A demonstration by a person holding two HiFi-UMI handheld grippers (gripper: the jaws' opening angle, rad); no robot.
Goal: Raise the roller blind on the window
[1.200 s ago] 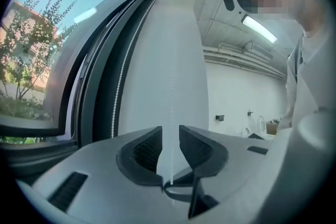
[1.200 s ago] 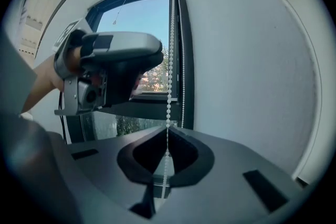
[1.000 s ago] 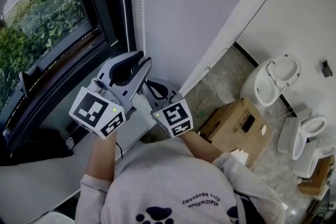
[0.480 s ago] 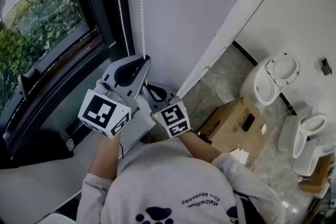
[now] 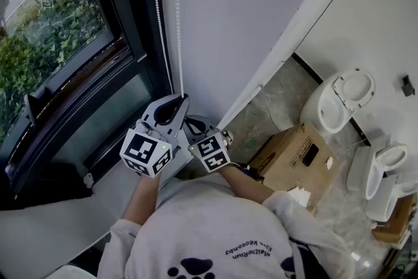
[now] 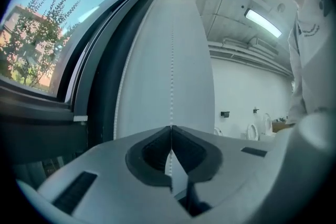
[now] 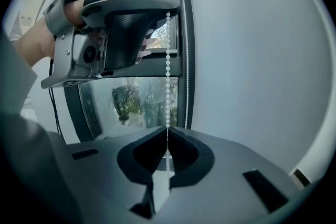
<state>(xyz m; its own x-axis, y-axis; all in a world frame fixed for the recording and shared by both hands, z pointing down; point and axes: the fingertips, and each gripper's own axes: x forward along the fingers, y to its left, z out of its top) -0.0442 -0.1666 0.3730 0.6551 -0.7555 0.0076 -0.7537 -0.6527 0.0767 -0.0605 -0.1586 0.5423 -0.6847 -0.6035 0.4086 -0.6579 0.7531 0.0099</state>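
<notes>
White plastic bead chain (image 5: pixel 179 23) hangs beside the dark window frame (image 5: pixel 134 10); our left gripper (image 6: pixel 170 129) above and right gripper (image 7: pixel 167 132) below both pinch it. Next, we think, a steady downward pull.

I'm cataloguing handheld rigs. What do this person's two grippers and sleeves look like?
The left gripper and right gripper are light grey plastic shells with black-lined tongs. Each carries a white cube printed with black square markers. A thin black cable hangs from the left one. The sleeves are pale grey.
</notes>
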